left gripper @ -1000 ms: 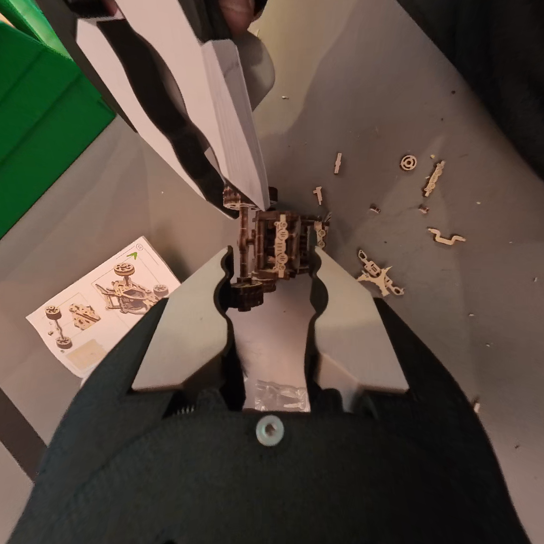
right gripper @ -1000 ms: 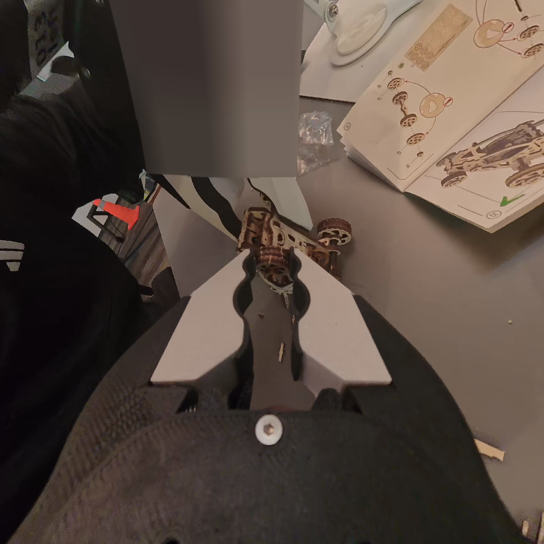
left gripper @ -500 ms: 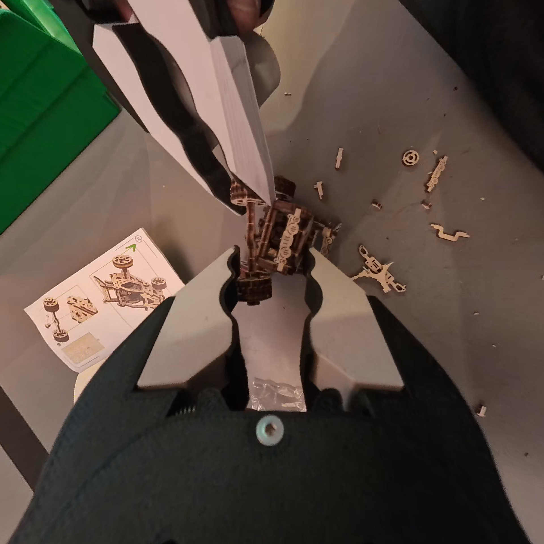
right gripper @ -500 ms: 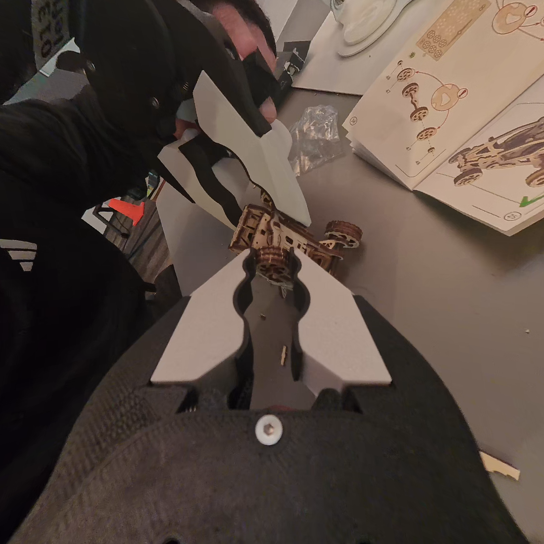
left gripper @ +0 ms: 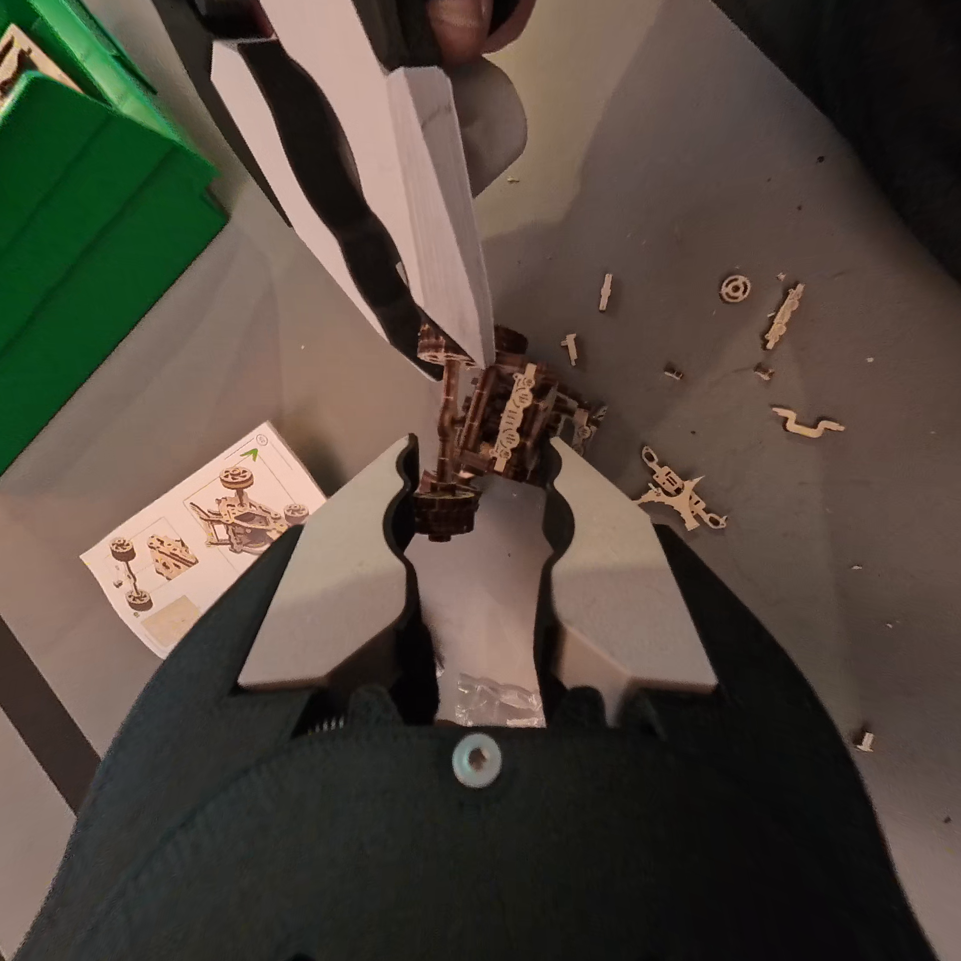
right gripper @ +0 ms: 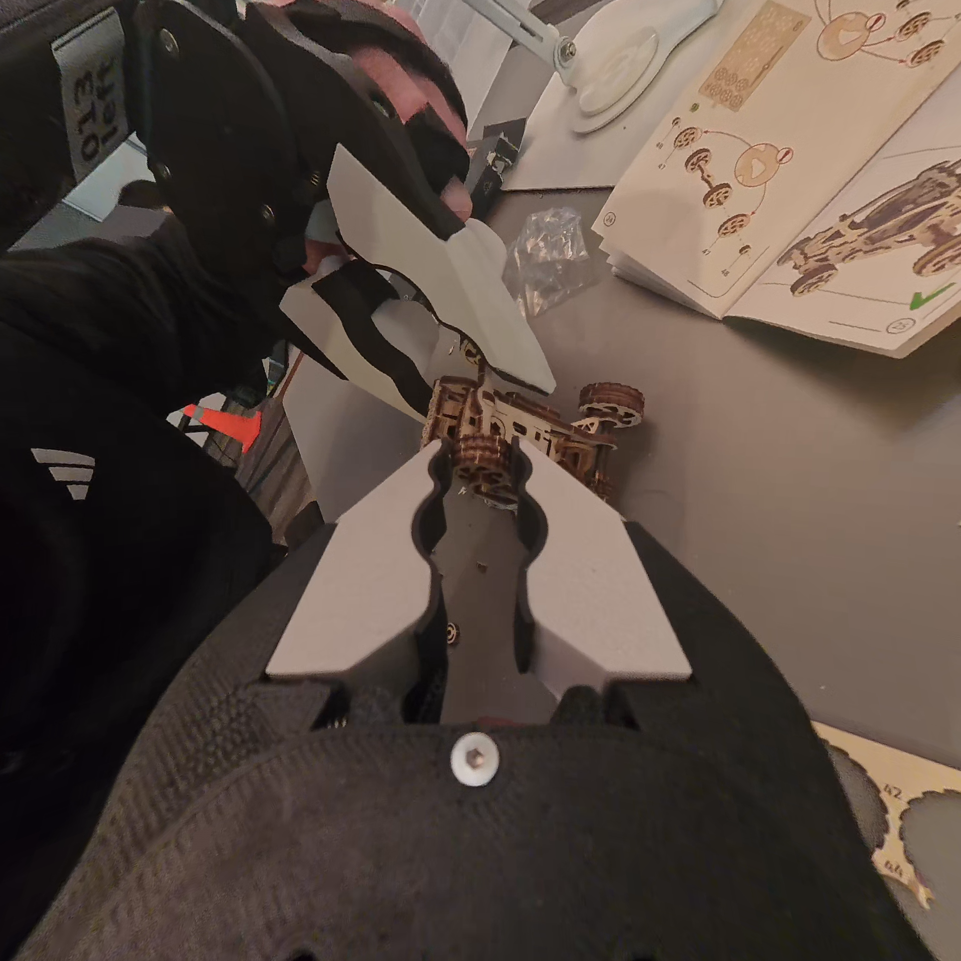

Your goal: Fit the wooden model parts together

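I can't see where my right gripper (right gripper: pixel 479 457) meets the wooden car's (left gripper: pixel 507 421) wheel, its fingers cover the contact | my left gripper's (left gripper: pixel 481 468) near finger hides the car's side | booklet (right gripper: pixel 811 208) cut off by the right edge | loose wooden bits (left gripper: pixel 676 494) too small for me to identify

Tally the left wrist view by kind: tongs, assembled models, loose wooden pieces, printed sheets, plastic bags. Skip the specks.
Tongs: 2 (left tongs, right tongs)
Wooden model: 1
Loose wooden pieces: 9
Instruction sheet: 1
Plastic bag: 1
Total: 14
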Motion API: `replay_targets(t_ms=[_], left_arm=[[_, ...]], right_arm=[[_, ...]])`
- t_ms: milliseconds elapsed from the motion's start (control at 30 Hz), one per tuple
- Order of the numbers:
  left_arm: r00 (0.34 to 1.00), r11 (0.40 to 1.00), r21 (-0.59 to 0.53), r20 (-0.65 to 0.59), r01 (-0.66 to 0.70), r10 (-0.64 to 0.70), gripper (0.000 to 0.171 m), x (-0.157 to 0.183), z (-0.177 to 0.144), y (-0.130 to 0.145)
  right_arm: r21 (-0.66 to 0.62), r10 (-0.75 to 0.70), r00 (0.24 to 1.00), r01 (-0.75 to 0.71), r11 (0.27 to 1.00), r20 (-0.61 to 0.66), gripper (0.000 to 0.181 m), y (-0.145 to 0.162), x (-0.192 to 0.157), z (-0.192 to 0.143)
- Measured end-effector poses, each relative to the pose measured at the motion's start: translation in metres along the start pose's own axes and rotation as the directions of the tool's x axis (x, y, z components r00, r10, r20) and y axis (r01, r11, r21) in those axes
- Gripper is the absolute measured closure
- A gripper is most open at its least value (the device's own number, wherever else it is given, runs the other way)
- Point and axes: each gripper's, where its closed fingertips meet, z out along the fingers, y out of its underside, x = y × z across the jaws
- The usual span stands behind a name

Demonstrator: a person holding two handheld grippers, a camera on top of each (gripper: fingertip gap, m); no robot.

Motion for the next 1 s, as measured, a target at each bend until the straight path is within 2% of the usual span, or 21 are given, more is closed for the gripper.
replay_targets(t_ms=[333, 733, 800, 1000], left_arm=[[1.000, 0.999, -0.031, -0.010, -0.027, 0.027, 0.124, 0.0000, 0.0045, -0.0069], [0.999, 0.998, -0.049, -0.034, -0.043, 0.041, 0.131, 0.0033, 0.0067, -0.0033], [0.997, 0.997, -0.048, -0.046, -0.058, 0.056, 0.138, 0.0059, 0.0066, -0.0034], [0.998, 0.998, -0.051, -0.051, -0.043, 0.041, 0.136, 0.0061, 0.0070, -0.0035]], right_arm=[[0.043, 0.023, 1.000, -0.023, 0.999, 0.003, 0.162, 0.0033, 0.0003, -0.0086], [0.052, 0.023, 1.000, -0.023, 0.998, 0.016, 0.161, 0.0058, 0.0001, -0.0049], [0.058, 0.008, 1.000, -0.009, 0.998, 0.008, 0.161, 0.0048, 0.0007, -0.0051], [0.073, -0.045, 0.999, 0.047, 0.996, -0.027, 0.161, 0.0054, -0.0003, -0.0056]])
